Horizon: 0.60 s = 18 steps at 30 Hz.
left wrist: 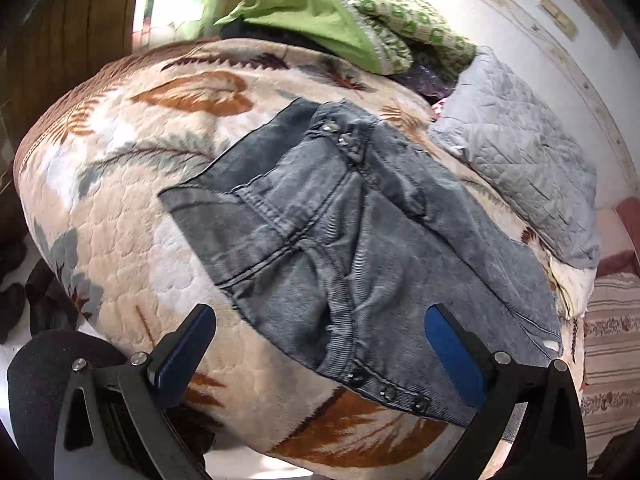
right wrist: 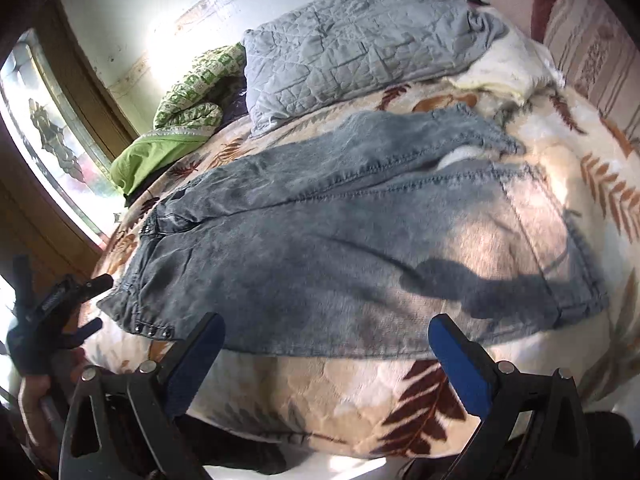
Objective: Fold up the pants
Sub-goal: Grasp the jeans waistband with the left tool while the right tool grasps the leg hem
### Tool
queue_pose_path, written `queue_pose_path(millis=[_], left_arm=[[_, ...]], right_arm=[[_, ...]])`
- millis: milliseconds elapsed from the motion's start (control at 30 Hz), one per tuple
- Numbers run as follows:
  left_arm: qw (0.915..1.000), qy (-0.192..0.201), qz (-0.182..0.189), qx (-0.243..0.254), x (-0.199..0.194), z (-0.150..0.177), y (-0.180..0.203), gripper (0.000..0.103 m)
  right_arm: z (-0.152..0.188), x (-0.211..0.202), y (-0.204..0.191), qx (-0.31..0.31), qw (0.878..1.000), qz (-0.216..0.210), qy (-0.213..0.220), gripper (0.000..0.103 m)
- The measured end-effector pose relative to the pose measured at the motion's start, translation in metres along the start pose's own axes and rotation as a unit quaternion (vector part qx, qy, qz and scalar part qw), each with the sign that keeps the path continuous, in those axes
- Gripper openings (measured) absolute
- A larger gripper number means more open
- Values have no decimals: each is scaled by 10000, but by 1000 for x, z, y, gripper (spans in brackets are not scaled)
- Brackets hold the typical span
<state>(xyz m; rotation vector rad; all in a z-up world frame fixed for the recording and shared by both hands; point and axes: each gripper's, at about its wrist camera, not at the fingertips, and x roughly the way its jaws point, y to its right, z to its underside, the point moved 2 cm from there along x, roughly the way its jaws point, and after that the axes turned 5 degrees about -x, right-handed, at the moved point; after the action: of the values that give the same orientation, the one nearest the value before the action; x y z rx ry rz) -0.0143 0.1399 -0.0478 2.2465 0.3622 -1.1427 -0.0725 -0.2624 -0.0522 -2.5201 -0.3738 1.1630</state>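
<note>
The left gripper (left wrist: 320, 344) hangs with its jaws spread wide and nothing between them, low over the waist end of the grey-blue jeans (left wrist: 344, 232); the studded waistband corner (left wrist: 388, 392) lies just ahead of and below its blue pads. The right gripper (right wrist: 326, 348) is likewise spread wide and empty, near the long front edge of the jeans (right wrist: 360, 256) at mid-leg. The jeans lie flat on a leaf-patterned blanket (right wrist: 360, 400), legs side by side, their long axis running from the waist on the left hand's side to the hems (right wrist: 580, 280) on the right. So the left is nearer the waistband, the right nearer the legs and hems. No containers are in view; a grey quilted pillow (right wrist: 360, 48) and green bedding (right wrist: 160, 156) sit beyond the jeans
</note>
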Motion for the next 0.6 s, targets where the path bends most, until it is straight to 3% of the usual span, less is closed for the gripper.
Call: queue_pose_path(millis=[100, 200, 267, 367, 433, 500, 533, 600], left_arm=[[9990, -222, -378, 68, 18, -3, -12, 103], [9986, -408, -333, -30, 31, -4, -19, 103], [9980, -538, -313, -92, 40, -5, -21, 103], [9989, -420, -201, -96, 38, -9, -18, 101], [9989, -394, -204, -142, 37, -17, -16, 80], [9983, -441, -289, -248, 39, -25, -20, 49], [9978, -465, -299, -360, 39, -28, -24, 43], [9963, -552, -227, -617, 40, -33, -32, 22]], right_arm=[[10, 4, 28, 873, 9950, -383, -311, 103], [11, 4, 66, 1846, 9805, -586, -324, 103], [12, 4, 94, 2386, 9694, -503, -273, 103], [9, 3, 135, 3191, 9456, -623, -94, 102], [1, 2, 149, 3431, 9372, -630, 12, 102], [-9, -1, 157, 3441, 9379, -434, 117, 100], [-12, -1, 160, 3491, 9363, -369, 139, 98], [-16, -3, 163, 3476, 9373, -210, 149, 77]])
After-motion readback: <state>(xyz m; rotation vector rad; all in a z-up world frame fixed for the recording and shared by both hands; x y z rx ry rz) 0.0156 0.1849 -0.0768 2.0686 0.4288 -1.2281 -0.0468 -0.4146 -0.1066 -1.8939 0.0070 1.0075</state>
